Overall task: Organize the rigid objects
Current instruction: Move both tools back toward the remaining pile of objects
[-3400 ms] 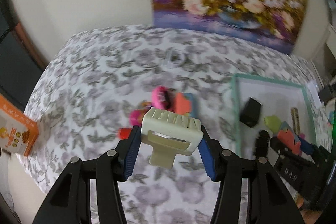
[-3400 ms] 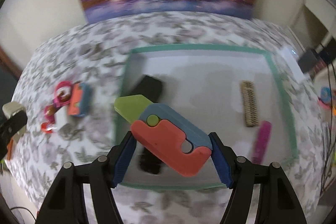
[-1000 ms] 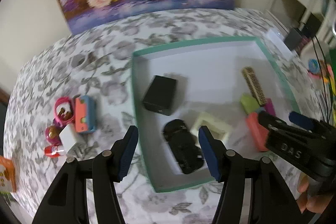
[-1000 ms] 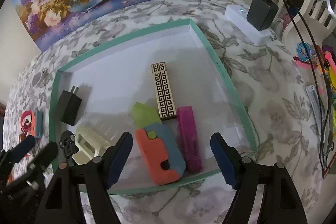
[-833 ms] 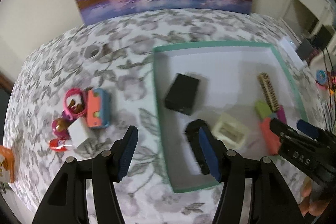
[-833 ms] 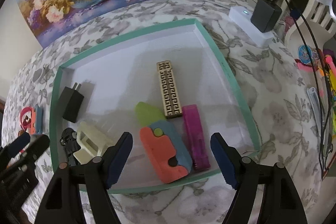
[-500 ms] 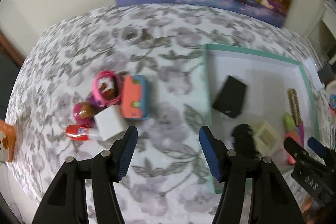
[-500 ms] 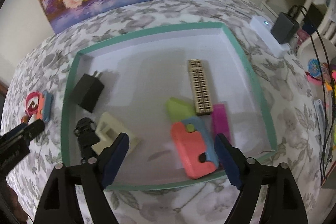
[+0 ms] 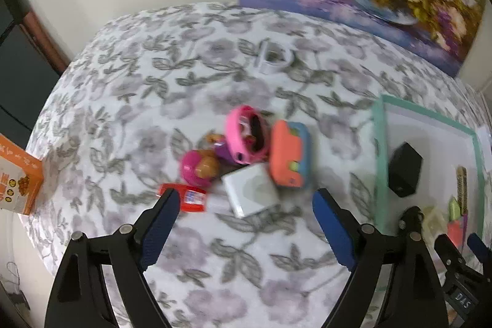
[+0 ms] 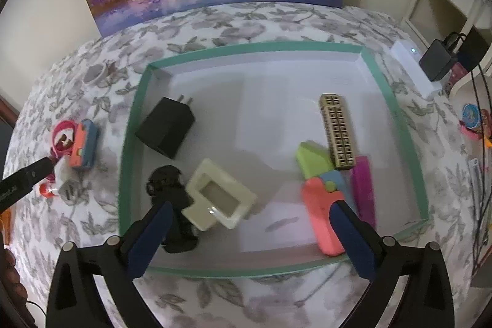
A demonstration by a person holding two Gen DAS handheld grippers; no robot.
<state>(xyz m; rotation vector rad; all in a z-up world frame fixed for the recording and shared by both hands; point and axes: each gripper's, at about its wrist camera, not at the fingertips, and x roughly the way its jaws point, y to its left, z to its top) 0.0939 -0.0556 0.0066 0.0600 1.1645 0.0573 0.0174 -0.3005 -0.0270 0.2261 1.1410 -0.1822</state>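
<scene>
1. My left gripper (image 9: 243, 205) has its jaws wide apart; they have just been opening, with nothing clamped between them. It hangs over the floral cloth (image 9: 147, 100), pointing down at the loose cluster.
2. The cluster sits tight together: white adapter (image 9: 249, 193) between the blue pads, touching the orange-and-blue toy (image 9: 289, 156). The pink ring (image 9: 244, 138) is behind it and the pink round toy (image 9: 198, 167) to the left. The red tube (image 9: 187, 199) lies just beside my left pad.
3. A clear tape roll (image 9: 272, 59) sits further back on the cloth, well apart from the cluster. An orange box (image 9: 18, 177) is at the left edge.
4. My right gripper (image 10: 250, 215) is spread fully; its jaws have just been opening and they hold nothing. It is over the near side of the teal-rimmed tray (image 10: 255, 46).
5. Left half of the tray holds the black charger (image 10: 166, 126), black clip (image 10: 167, 177) and cream clip (image 10: 220, 194). The cream clip touches the black one.
6. Right half holds the patterned bar (image 10: 338, 131), magenta bar (image 10: 363, 186) and the orange-blue toy knife (image 10: 323, 205) with its green blade. All three are packed side by side.
7. A white power strip (image 10: 412, 66) with a black plug sits on the cloth beyond the tray's right corner.
</scene>
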